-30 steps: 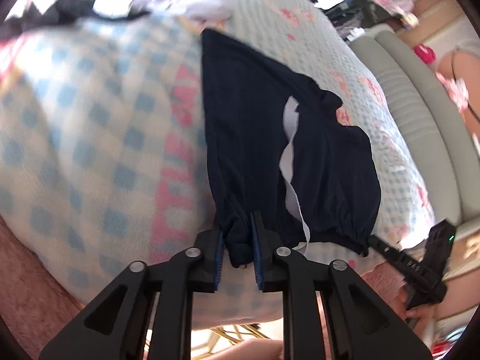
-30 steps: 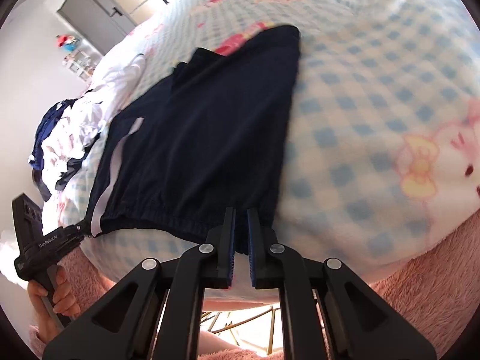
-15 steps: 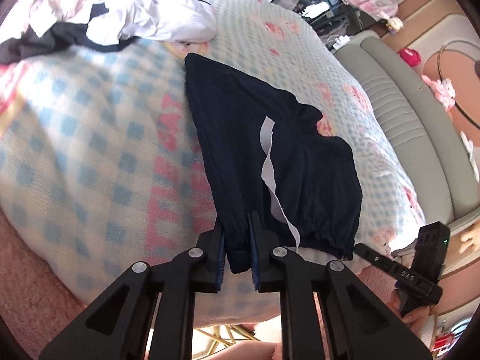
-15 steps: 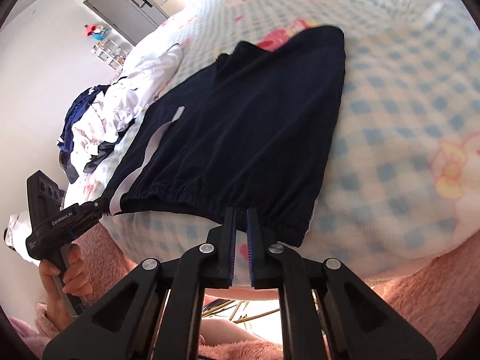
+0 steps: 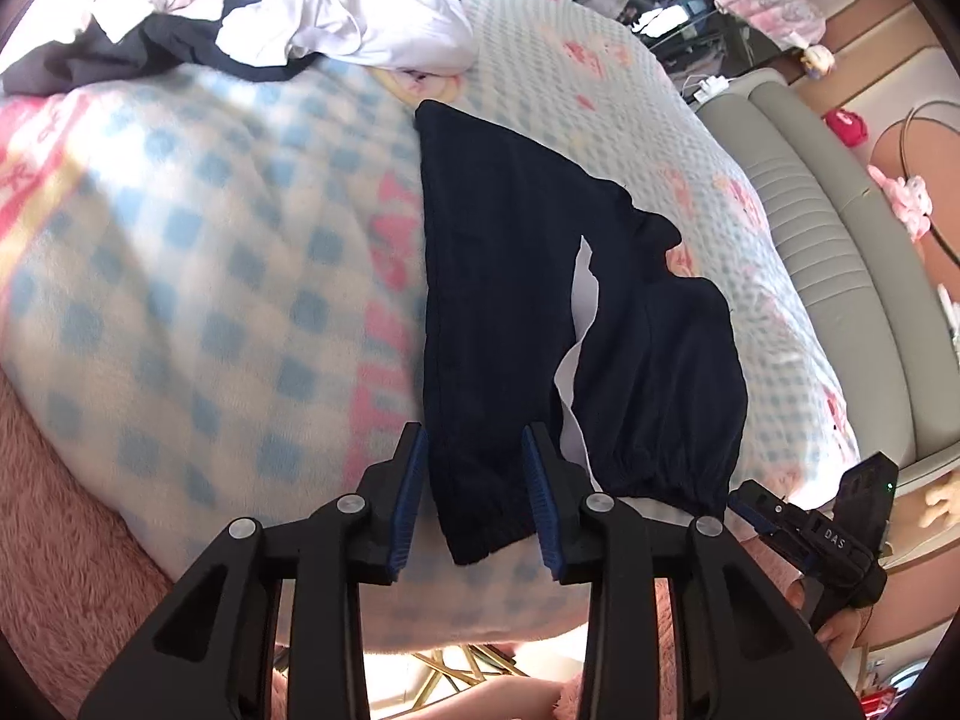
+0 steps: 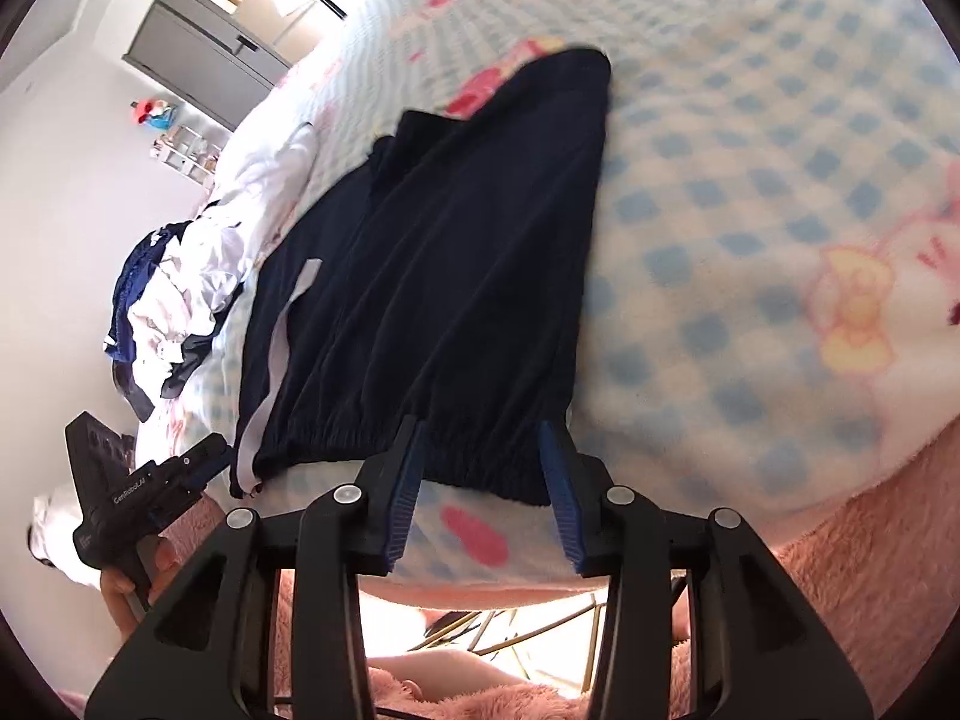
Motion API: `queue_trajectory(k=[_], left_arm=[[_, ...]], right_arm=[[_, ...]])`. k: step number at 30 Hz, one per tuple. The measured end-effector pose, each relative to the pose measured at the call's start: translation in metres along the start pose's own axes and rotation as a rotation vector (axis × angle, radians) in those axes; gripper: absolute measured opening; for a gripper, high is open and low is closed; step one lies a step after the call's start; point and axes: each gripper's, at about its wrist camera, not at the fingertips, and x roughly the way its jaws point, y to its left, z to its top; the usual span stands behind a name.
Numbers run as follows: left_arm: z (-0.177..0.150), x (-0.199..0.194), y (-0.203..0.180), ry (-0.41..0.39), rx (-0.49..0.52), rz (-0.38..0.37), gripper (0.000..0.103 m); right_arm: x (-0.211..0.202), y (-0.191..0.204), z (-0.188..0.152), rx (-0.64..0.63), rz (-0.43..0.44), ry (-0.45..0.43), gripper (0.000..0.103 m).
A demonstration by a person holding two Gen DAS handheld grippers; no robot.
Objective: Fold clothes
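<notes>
- Because the navy shorts (image 5: 516, 300) are thin, limp cloth, expect them to sag and slide; you get the firmest hold at the gathered elastic waistband (image 6: 474, 456) on the near edge.
- Your left claw (image 5: 474, 498) and right claw (image 6: 480, 486) both stand wide, each straddling that waistband and gripping nothing.
- Lying spread on the checked blanket (image 5: 198, 276) at the bed's near edge, the shorts show a white side stripe (image 5: 579, 324).

Left claw (image 5: 474, 495) black with blue ribbed pads, silver screws, right claw (image 6: 485, 495) alike, white lettering on its body
</notes>
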Motion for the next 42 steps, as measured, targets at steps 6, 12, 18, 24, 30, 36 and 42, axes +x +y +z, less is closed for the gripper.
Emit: queue_trajectory(k=[6, 12, 18, 24, 30, 36, 42], left_arm=[[0.009, 0.023, -0.002, 0.064, 0.037, 0.013, 0.039], [-0.003, 0.022, 0.0, 0.036, 0.039, 0.028, 0.038], [-0.004, 0.021, 0.01, 0.013, 0.007, 0.0, 0.038], [-0.006, 0.016, 0.015, -0.008, 0.002, -0.012, 0.038], [-0.011, 0.003, 0.007, -0.092, 0.061, 0.022, 0.037], [-0.002, -0.001, 0.01, -0.116, 0.072, 0.029, 0.038], [-0.006, 0.012, 0.015, -0.056, 0.029, 0.006, 0.04]], right_arm=[[0.015, 0.004, 0.003, -0.015, 0.018, 0.031, 0.023], [-0.003, 0.014, -0.002, -0.115, -0.046, -0.008, 0.022], [0.004, -0.007, 0.004, 0.001, 0.029, -0.011, 0.052], [0.027, -0.01, 0.001, 0.022, 0.117, 0.04, 0.061], [0.001, -0.002, -0.001, -0.016, -0.028, 0.001, 0.045], [0.0, -0.015, 0.017, 0.044, 0.036, -0.035, 0.057], [0.03, -0.015, 0.008, 0.077, 0.079, 0.053, 0.058]])
